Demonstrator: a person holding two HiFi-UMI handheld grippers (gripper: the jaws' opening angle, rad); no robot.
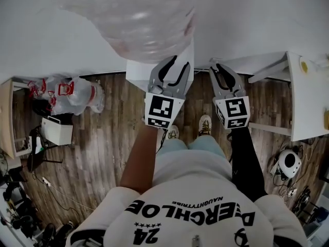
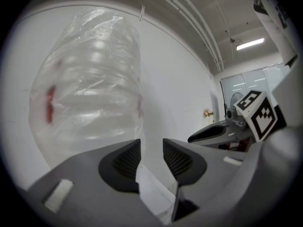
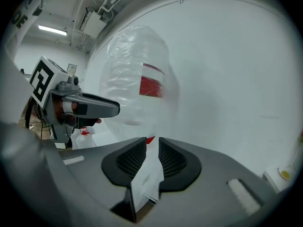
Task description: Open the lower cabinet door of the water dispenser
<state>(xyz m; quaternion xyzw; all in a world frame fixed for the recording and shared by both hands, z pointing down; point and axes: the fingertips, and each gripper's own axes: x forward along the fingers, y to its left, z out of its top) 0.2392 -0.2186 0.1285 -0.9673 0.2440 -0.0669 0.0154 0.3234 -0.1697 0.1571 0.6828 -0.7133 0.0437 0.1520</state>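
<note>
The white water dispenser [image 1: 134,69] stands against the wall, topped by a large water bottle [image 1: 133,19] wrapped in clear plastic. Its lower cabinet door is hidden from the head view. My left gripper [image 1: 172,70] hangs in front of the dispenser's top right corner, touching nothing. Its jaws stand slightly apart and hold nothing. My right gripper [image 1: 224,74] floats just right of the dispenser, jaws narrowly parted and empty. In the left gripper view, the bottle [image 2: 90,89] fills the left side above the left gripper [image 2: 151,148]. In the right gripper view, the dispenser's white body [image 3: 147,178] shows through the right gripper [image 3: 152,145].
Bagged bottles [image 1: 72,94] and a white box [image 1: 56,130] sit on the wooden floor at the left. A white table [image 1: 308,96] stands at the right, with a round white appliance [image 1: 289,161] and cables below it. A wooden shelf [image 1: 6,117] edges the far left.
</note>
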